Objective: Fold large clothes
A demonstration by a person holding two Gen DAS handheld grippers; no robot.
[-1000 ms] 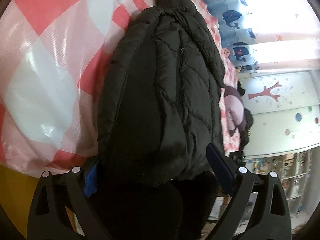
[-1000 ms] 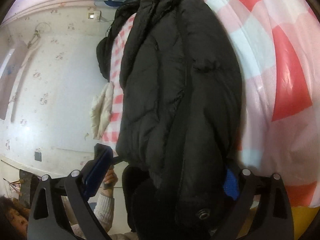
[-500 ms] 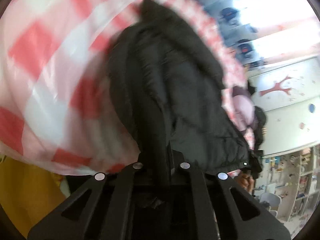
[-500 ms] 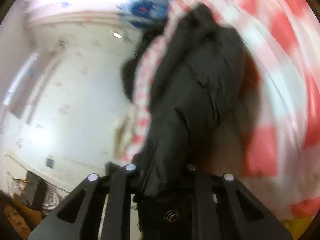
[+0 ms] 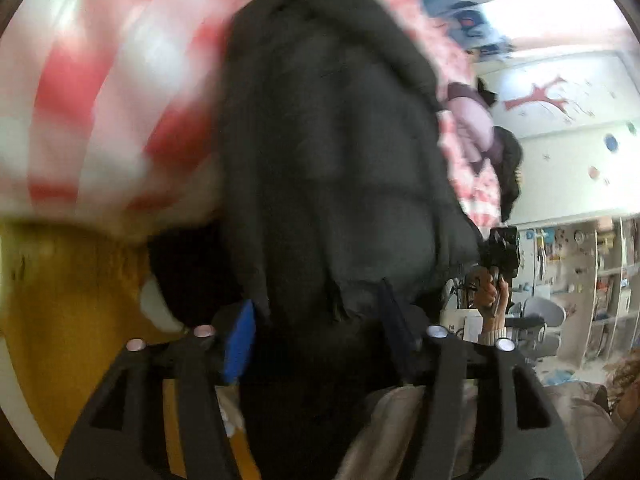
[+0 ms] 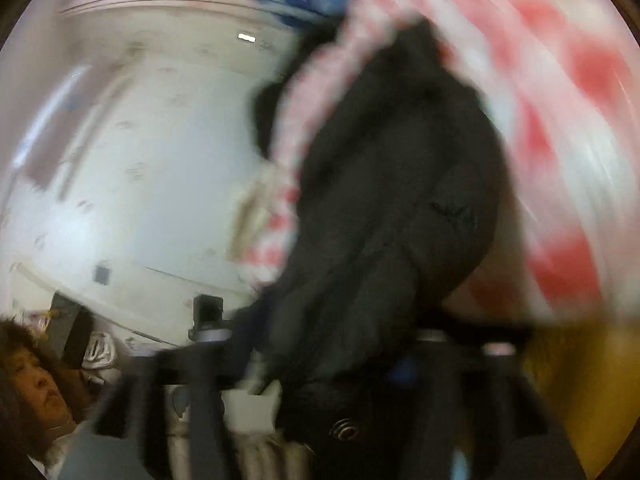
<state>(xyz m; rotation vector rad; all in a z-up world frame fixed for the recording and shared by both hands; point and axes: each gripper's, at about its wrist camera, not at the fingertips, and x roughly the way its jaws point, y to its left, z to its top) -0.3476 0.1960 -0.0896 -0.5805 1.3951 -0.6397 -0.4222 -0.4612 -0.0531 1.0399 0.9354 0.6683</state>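
1. Left gripper (image 5: 316, 332): fingers spread apart at the lower centre of the left wrist view, with the hem of the black padded jacket (image 5: 332, 160) lying between them; no clamping is visible.
2. Right gripper (image 6: 320, 356): at the bottom of the right wrist view; heavy blur, so finger state cannot be determined.
3. Jacket position: it runs from each frame's lower centre up to the top centre, resting on the red-and-white checked cover (image 5: 100, 92).
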